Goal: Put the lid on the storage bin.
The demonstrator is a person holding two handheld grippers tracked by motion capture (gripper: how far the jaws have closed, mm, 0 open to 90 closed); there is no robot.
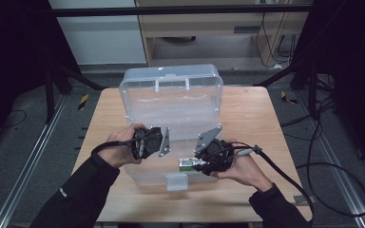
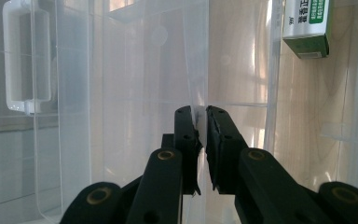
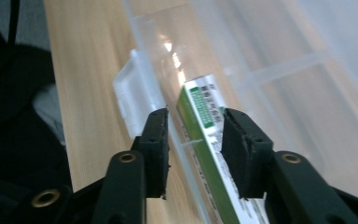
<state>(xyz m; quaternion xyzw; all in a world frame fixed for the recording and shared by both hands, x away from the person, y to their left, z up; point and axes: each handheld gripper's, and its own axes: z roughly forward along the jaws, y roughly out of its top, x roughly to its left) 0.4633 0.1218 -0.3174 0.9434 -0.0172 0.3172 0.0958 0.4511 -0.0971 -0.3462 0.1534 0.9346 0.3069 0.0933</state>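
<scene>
A clear plastic box stands on the wooden table with its lid raised behind it. My left gripper is shut on the box's thin left wall, pinching it between both pads. A green and white carton lies inside the box near the front right; it is also in the left gripper view. My right gripper hovers over the carton with its jaws astride it and the box's front rim. A gap shows between the left pad and the carton.
The box's white front latch sits just outside the rim. The lid's handle shows through the clear plastic. Bare table surrounds the box. Cables trail off the right side onto the floor.
</scene>
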